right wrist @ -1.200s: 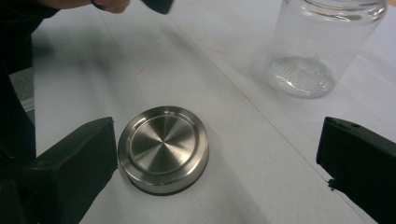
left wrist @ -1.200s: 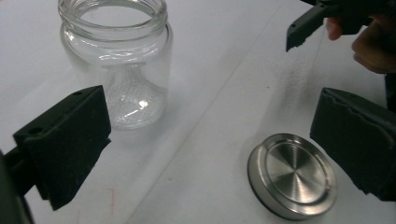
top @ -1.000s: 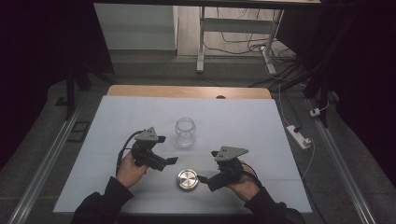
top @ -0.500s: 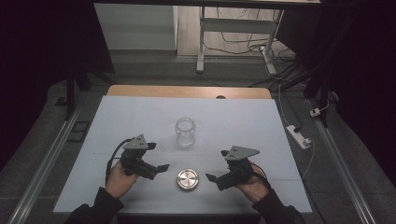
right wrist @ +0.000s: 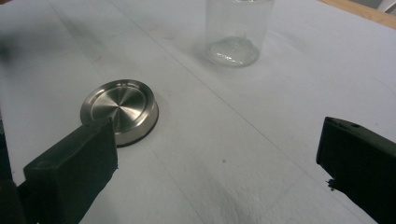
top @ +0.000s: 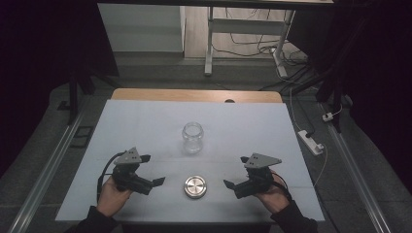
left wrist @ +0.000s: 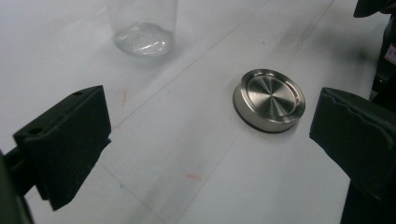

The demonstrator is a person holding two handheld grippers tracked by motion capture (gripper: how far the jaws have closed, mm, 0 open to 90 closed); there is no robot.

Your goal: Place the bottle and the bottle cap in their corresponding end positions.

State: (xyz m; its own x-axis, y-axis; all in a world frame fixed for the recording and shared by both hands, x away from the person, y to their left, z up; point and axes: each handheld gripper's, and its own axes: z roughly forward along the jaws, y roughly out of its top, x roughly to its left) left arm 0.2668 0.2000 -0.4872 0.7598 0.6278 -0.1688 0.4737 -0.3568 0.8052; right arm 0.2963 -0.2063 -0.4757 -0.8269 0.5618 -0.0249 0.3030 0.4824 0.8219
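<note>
here, a round metal lid lies flat on the white table, shiny face up, near the front edge and between the two grippers. the left gripper sits just to the lid's left, jaws spread wide with nothing between them — its own view shows the lid lying ahead, closer to one jaw. the right gripper mirrors it on the other side (also spread wide, holding nothing), and neither one touches the lid. a clear glass jar stands upright and uncapped farther back — well apart from the lid, about in line with it.
</note>
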